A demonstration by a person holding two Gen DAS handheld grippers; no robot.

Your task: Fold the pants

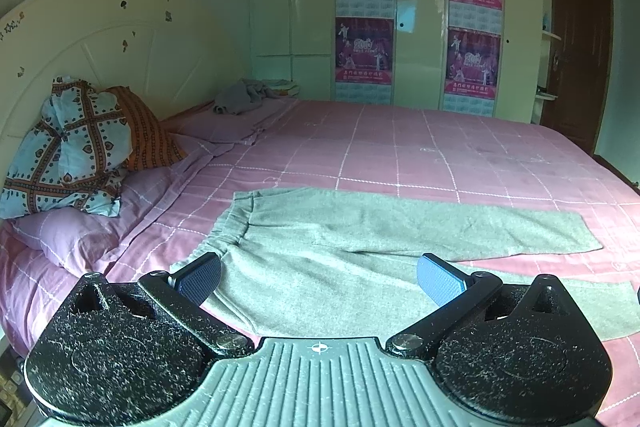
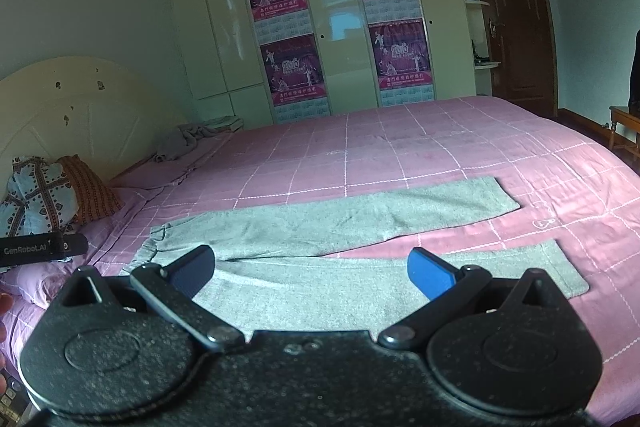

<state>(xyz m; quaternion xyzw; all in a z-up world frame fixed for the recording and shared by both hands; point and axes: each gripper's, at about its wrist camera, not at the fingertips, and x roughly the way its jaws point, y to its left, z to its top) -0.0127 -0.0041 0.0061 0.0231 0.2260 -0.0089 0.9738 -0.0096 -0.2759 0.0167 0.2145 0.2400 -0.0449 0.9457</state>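
Grey pants (image 1: 360, 239) lie flat on the pink checked bed (image 1: 400, 155), waistband to the left, both legs stretched to the right and spread in a V. They also show in the right wrist view (image 2: 320, 227). My left gripper (image 1: 320, 279) is open and empty, held above the near part of the pants by the waistband. My right gripper (image 2: 312, 273) is open and empty, above the near leg. The body of the left gripper (image 2: 40, 247) shows at the left edge of the right wrist view.
Pillows and a patterned bundle (image 1: 68, 151) lie at the headboard (image 1: 120, 39) on the left. A grey cloth heap (image 1: 244, 97) sits at the far corner. Wardrobe (image 1: 420, 7) behind the bed, door (image 1: 580, 47) to the right, wooden table (image 2: 624, 131) at the right.
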